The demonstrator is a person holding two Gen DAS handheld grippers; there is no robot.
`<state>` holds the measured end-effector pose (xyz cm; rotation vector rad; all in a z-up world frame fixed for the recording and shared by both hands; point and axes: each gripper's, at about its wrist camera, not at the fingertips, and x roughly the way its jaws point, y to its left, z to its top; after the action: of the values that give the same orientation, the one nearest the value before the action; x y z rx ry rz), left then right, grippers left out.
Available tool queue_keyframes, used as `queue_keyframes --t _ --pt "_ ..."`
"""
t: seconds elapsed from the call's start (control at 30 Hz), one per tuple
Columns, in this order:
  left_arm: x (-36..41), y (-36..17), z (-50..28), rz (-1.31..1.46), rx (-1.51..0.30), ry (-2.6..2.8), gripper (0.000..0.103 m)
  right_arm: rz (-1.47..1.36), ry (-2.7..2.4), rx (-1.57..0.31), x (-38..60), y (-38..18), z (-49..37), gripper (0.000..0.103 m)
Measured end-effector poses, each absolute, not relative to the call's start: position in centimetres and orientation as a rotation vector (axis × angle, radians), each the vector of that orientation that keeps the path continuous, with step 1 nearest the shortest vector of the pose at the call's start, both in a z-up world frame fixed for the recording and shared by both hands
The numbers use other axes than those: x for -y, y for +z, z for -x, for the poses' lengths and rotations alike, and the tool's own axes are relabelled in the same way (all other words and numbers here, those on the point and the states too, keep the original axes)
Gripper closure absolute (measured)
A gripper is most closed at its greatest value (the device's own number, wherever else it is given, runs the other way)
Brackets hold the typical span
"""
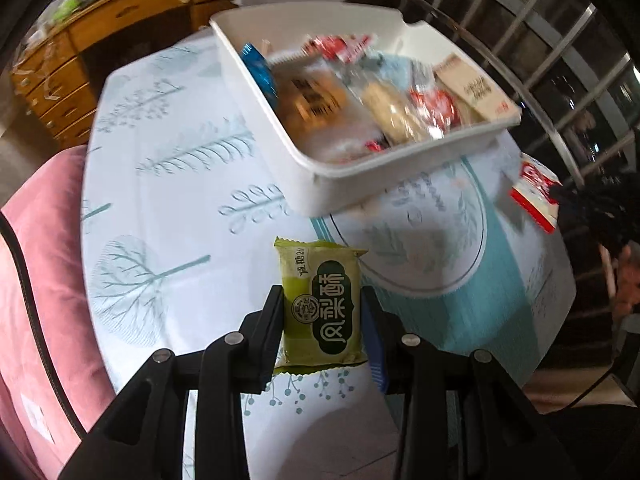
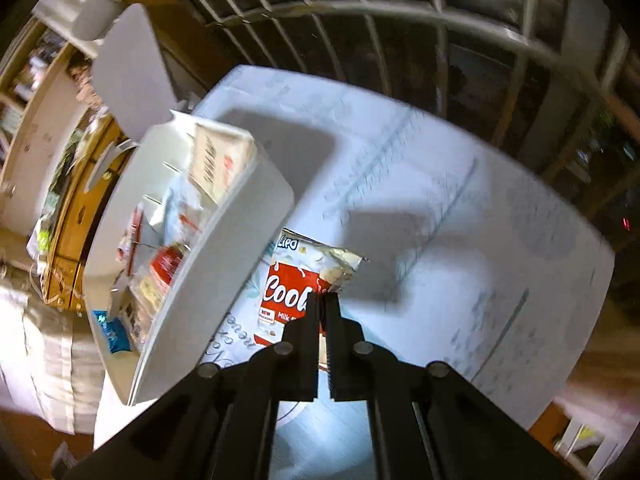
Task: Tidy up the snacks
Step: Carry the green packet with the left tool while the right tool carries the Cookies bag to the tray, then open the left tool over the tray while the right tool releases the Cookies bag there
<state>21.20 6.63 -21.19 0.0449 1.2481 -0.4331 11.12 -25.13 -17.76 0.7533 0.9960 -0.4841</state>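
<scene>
My left gripper [image 1: 322, 300] is shut on a green snack packet [image 1: 322, 306] and holds it above the table, just in front of a white bin [image 1: 320, 188] filled with several wrapped snacks. My right gripper [image 2: 321, 300] is shut on the edge of a red and white cookie packet [image 2: 292, 284], held above the table beside the same white bin [image 2: 208, 280]. That packet also shows at the right edge of the left wrist view [image 1: 536, 196].
The table wears a pale blue cloth with tree prints [image 1: 168, 184]. A pink chair [image 1: 40, 280] stands at its left. A wooden drawer cabinet [image 1: 72, 60] is behind. A barred window [image 2: 440, 40] runs along the far side.
</scene>
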Motion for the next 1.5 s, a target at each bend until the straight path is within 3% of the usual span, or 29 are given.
queue_keyframes --t 0.47,1.03,1.1,1.17,1.2,1.27,1.33,1.4,1.5 --pt "-2.8 -15.8 -23.7 0.053 -1.194 -0.250 0.067 -0.471 -0.170 -0.863 28.1 -11.0 -15.4 0.101" --pt "-0.4 -16.2 -30.8 0.242 -1.103 -0.093 0.067 -0.335 0.129 -0.836 26.1 -13.8 -22.0 0.100" --pt "-0.5 -16.1 -30.9 0.255 -1.093 -0.107 0.058 -0.323 0.130 -0.837 25.7 -14.0 -22.3 0.099" --pt "-0.5 -15.9 -30.9 0.252 -1.099 -0.116 0.041 -0.326 0.150 -0.845 25.2 -14.1 -22.7 0.096" --pt "-0.5 -15.7 -30.8 0.244 -1.102 -0.115 0.039 -0.323 0.149 -0.857 25.0 -14.2 -22.9 0.095" --pt "-0.7 -15.3 -30.3 0.236 -1.112 -0.137 0.039 -0.318 0.140 -0.877 24.5 -14.1 -22.9 0.094" --pt "-1.1 -14.7 -29.4 0.228 -1.120 -0.156 0.038 -0.306 0.106 -0.869 24.1 -13.6 -22.2 0.086" --pt "-1.7 -14.2 -28.1 0.223 -1.131 -0.156 0.035 -0.299 0.078 -0.864 23.6 -13.3 -21.3 0.070" --pt "-2.5 -13.6 -26.1 0.221 -1.142 -0.188 0.035 -0.323 0.045 -0.872 23.2 -13.2 -19.6 0.060"
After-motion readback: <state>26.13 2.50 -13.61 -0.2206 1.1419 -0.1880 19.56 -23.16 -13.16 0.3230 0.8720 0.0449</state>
